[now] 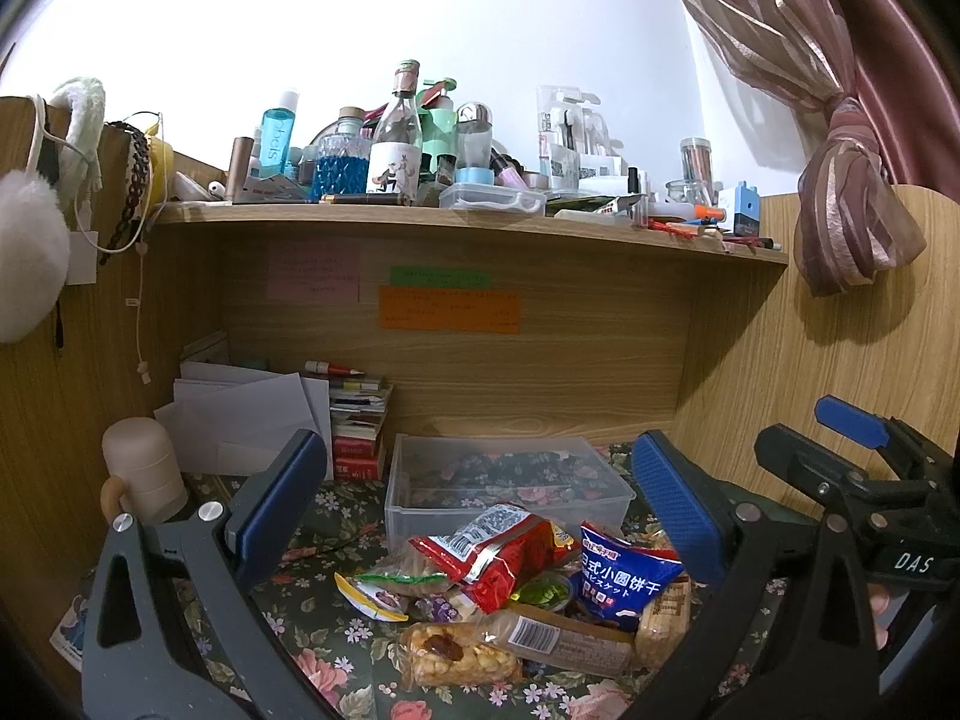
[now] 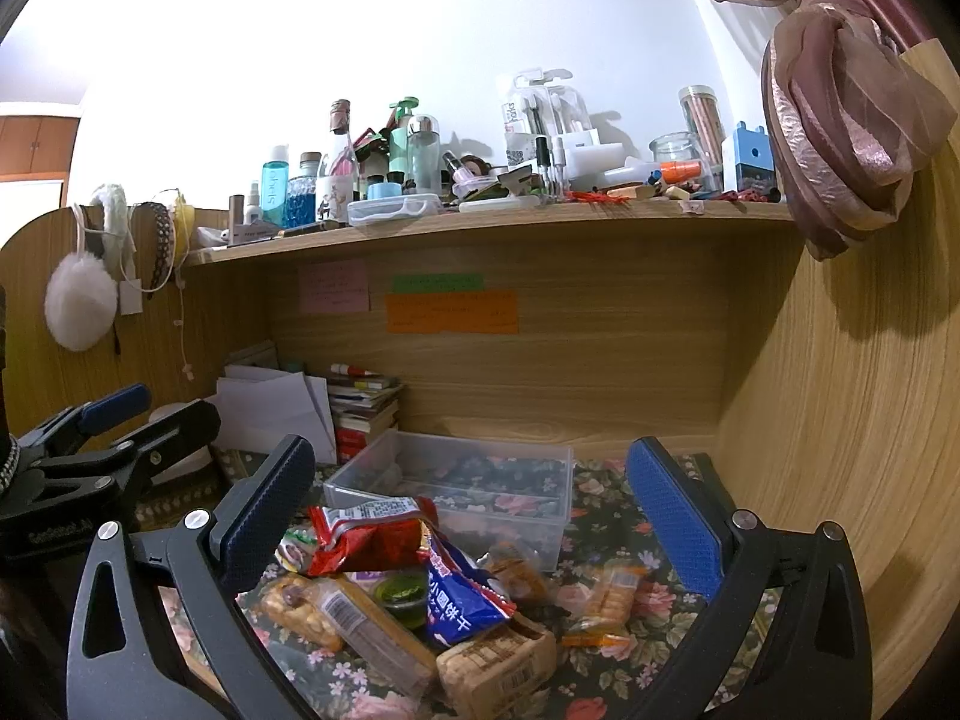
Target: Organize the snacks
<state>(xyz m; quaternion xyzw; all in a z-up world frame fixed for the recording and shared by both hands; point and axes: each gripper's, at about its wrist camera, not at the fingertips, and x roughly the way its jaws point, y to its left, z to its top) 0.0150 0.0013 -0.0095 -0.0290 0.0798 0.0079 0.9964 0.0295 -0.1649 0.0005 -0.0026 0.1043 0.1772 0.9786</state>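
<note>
Left wrist view: the left tool (image 1: 477, 516), fingers spread and holding nothing, hovers over a heap of snack packets (image 1: 516, 588) on the floral bench (image 1: 324, 618); the heap lies just in front of the clear plastic bin (image 1: 510, 480), which stands empty, and the red packet (image 1: 492, 546) leans toward the bin's near wall. Right wrist view: the right tool (image 2: 471, 516), likewise released, frames the same heap, with the blue biscuit bag (image 2: 462, 594) lying aslant before the bin. Both tools appear about equally near; the bin lies straight beyond the heap.

Wooden desk alcove (image 1: 540, 360) under a cluttered shelf (image 1: 420, 222) — white wall (image 1: 480, 18), pink curtain (image 1: 840, 120) tied right.
</note>
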